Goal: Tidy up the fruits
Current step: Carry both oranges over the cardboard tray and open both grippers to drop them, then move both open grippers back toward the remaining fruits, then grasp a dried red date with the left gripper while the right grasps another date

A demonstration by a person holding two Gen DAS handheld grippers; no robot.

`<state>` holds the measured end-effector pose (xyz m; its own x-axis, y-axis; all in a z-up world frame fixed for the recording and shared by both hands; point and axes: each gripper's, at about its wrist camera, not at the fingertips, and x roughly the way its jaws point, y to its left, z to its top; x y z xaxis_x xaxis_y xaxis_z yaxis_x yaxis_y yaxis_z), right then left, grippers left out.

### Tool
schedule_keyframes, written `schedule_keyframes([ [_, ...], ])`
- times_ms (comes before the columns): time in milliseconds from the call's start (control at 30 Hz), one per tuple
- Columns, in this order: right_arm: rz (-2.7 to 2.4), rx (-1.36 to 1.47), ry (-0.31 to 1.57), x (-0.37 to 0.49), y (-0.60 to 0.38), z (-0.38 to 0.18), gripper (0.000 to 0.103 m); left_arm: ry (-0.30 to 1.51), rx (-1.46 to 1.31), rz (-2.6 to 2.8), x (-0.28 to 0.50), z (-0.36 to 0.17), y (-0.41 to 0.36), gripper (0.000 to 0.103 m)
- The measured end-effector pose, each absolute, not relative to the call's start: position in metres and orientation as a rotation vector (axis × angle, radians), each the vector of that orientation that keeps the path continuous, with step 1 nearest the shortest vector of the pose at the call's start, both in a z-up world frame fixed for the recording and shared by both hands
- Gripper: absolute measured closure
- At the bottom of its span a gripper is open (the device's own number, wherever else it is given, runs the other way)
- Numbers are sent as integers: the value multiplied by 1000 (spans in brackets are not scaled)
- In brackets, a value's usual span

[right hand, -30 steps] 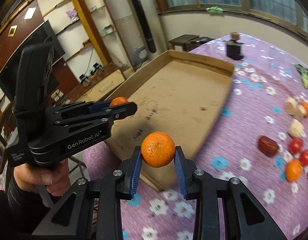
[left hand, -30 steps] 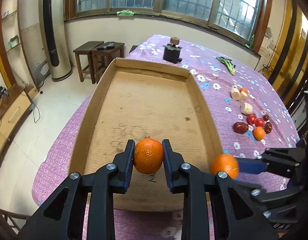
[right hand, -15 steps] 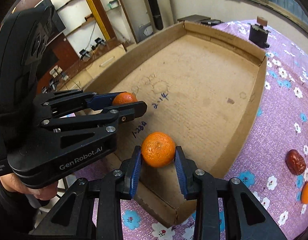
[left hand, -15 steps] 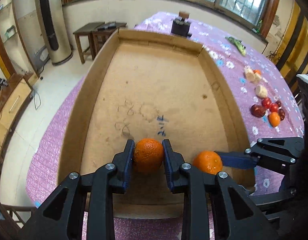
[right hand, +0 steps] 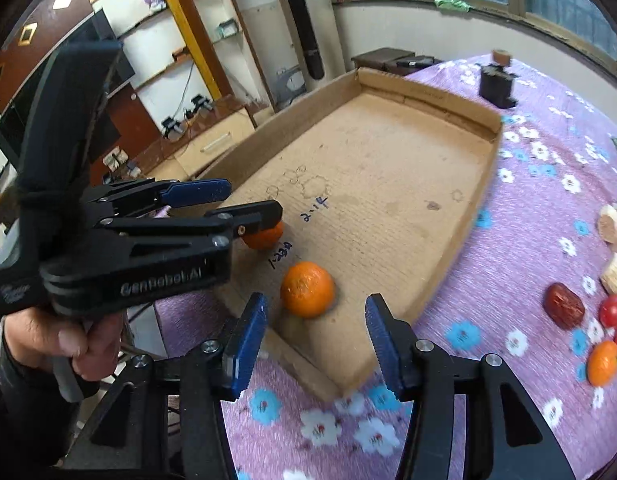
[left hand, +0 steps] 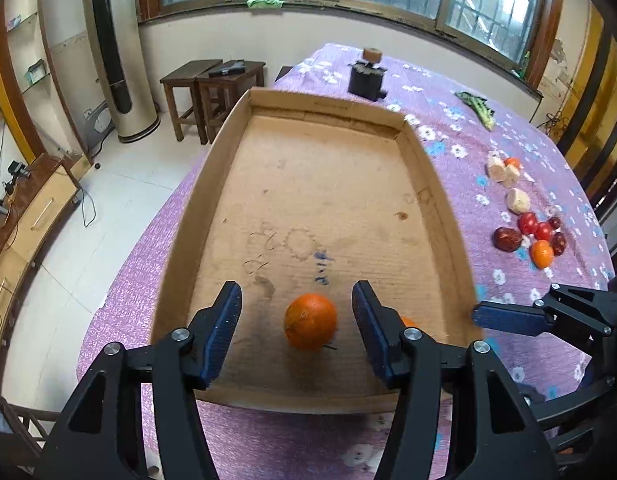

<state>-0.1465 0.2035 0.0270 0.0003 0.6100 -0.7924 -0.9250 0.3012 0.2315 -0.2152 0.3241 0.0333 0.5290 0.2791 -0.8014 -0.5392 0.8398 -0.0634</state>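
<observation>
Two oranges lie on the floor of the shallow cardboard tray (left hand: 324,106) near its front edge. One orange (left hand: 310,322) rests between the fingers of my left gripper (left hand: 294,302), whose jaws are opening; the blue pads stand clear of it. The other orange (right hand: 307,289) sits just ahead of my right gripper (right hand: 316,308), whose jaws are also opening and do not touch it. In the right wrist view the left gripper (right hand: 250,200) half covers its orange (right hand: 264,236). A blue fingertip (left hand: 508,316) of the right gripper shows at the tray's right wall.
On the purple flowered cloth (left hand: 508,132) right of the tray lie red dates (left hand: 507,239), cherry tomatoes (left hand: 534,226), a small orange (left hand: 542,254) and pale pieces (left hand: 518,201). A black object (left hand: 366,78) and a green vegetable (left hand: 476,106) are at the far end. Stools (left hand: 212,80) stand on the floor to the left.
Both grippers came down into the tray with their oranges, then their jaws spread and let go. Each orange now rests on the cardboard floor.
</observation>
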Motion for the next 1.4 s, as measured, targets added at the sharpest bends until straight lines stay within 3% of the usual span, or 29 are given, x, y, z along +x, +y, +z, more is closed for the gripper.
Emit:
schedule_keyframes([
  [800, 888, -148, 992, -69, 19, 21, 50, 911, -205, 217, -156, 44, 200, 47],
  [1400, 728, -95, 964, -20, -16, 13, 50, 921, -231, 136, -96, 33, 170, 47],
])
